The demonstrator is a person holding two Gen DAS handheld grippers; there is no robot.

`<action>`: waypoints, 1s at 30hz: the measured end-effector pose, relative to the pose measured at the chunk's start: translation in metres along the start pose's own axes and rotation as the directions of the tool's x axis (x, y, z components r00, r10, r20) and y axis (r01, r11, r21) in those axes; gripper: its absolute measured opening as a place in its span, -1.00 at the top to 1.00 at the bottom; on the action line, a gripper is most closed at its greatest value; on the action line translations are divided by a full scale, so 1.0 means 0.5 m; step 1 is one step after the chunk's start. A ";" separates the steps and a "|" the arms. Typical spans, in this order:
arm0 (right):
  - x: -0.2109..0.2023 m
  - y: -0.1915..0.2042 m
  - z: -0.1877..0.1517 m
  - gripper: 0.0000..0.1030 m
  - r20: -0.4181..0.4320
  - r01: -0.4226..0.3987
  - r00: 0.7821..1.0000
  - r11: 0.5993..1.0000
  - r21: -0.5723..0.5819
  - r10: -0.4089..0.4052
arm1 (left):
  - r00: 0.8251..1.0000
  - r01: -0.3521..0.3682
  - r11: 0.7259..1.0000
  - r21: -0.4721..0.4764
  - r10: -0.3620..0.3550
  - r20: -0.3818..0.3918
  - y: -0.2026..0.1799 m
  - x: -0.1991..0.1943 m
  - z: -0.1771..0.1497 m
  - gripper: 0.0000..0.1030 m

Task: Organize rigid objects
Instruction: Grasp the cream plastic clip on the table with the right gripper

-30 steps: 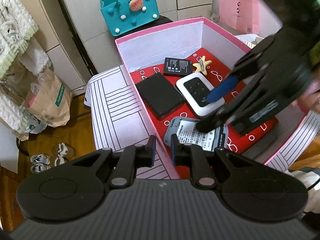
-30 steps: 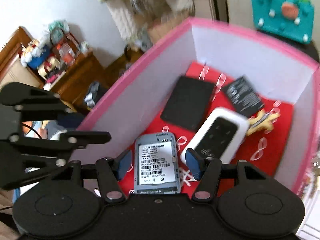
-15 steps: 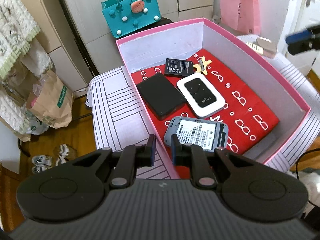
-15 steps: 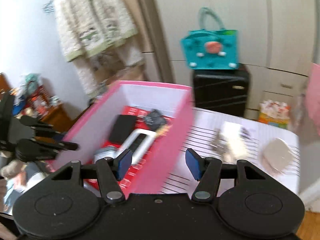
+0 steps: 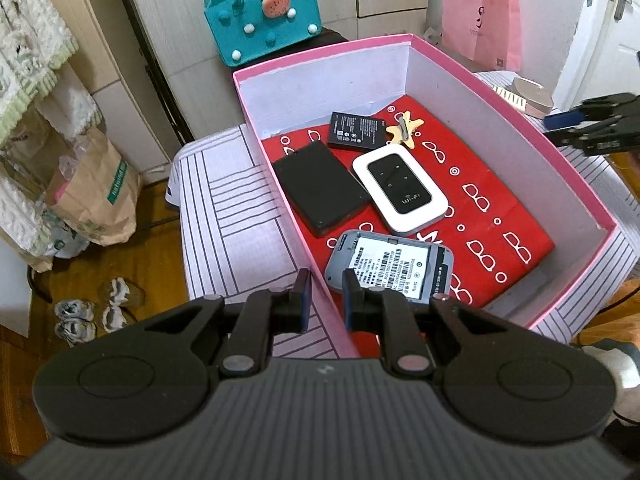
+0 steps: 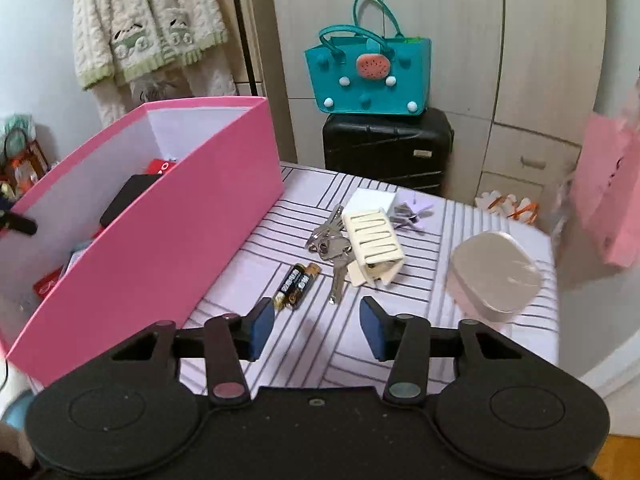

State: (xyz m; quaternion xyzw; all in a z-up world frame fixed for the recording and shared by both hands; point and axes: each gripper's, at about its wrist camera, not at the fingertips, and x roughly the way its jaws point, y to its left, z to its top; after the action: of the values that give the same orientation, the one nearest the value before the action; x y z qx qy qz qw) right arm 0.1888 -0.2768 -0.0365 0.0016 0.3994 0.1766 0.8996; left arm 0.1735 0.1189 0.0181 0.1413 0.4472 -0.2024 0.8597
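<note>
Right tool (image 6: 317, 328), formerly over box (image 6: 168, 216), now above table (image 6: 400, 320).

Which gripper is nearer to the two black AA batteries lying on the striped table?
Right. The right gripper hovers open just before the batteries; the left gripper straddles the pink box's wall, on its far side.

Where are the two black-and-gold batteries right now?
In the right wrist view, the two black-and-gold batteries lie side by side on the striped tablecloth, between the pink box and the bunch of keys.
</note>
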 end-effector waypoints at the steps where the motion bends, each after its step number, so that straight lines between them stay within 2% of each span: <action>1: 0.012 0.001 0.002 0.00 -0.002 0.008 1.000 1.000 -0.001 -0.008 | 1.000 0.001 1.000 0.002 -0.001 -0.001 0.000 0.000 0.000 0.72; 7: 0.062 0.018 0.016 0.00 0.074 0.152 0.986 0.987 -0.056 -0.148 | 1.000 0.003 1.000 0.009 -0.003 -0.006 -0.002 0.001 0.001 0.71; 13: 0.087 0.010 0.025 -0.03 0.120 0.157 0.981 0.987 -0.040 -0.151 | 1.000 -0.011 0.999 0.033 0.012 -0.021 -0.011 0.002 0.002 0.71; 20: 0.096 0.010 0.027 -0.08 0.161 0.159 0.975 0.987 -0.025 -0.153 | 1.000 -0.007 1.000 0.014 0.007 -0.025 -0.007 0.003 0.001 0.71; 22: 0.100 0.013 0.027 0.11 0.166 0.171 0.972 0.985 -0.030 -0.164 | 1.000 -0.006 1.000 0.012 0.007 -0.027 -0.007 0.005 -0.001 0.71; 24: 0.095 0.020 0.024 0.59 0.185 0.176 0.969 0.983 -0.054 -0.164 | 1.000 -0.006 1.000 0.010 0.006 -0.030 -0.006 0.005 0.000 0.71; 25: 0.090 0.022 0.023 0.68 0.185 0.152 0.973 0.987 -0.060 -0.138 | 0.999 -0.006 1.000 0.008 0.007 -0.032 -0.006 0.005 0.000 0.71; 26: 0.084 0.022 0.022 0.72 0.185 0.122 0.976 0.991 -0.046 -0.112 | 0.999 -0.005 1.000 0.006 0.006 -0.034 -0.005 0.006 0.001 0.71; 30: 0.051 0.039 0.022 0.72 0.184 0.104 0.977 0.994 0.020 -0.106 | 0.999 -0.001 1.000 -0.003 0.001 -0.042 -0.004 0.009 0.002 0.71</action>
State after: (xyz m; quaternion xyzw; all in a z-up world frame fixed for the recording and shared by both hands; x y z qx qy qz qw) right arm 0.2063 -0.2488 -0.0444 0.0014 0.3144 0.1257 0.9409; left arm 0.1759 0.1158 0.0147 0.1446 0.4655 -0.1984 0.8503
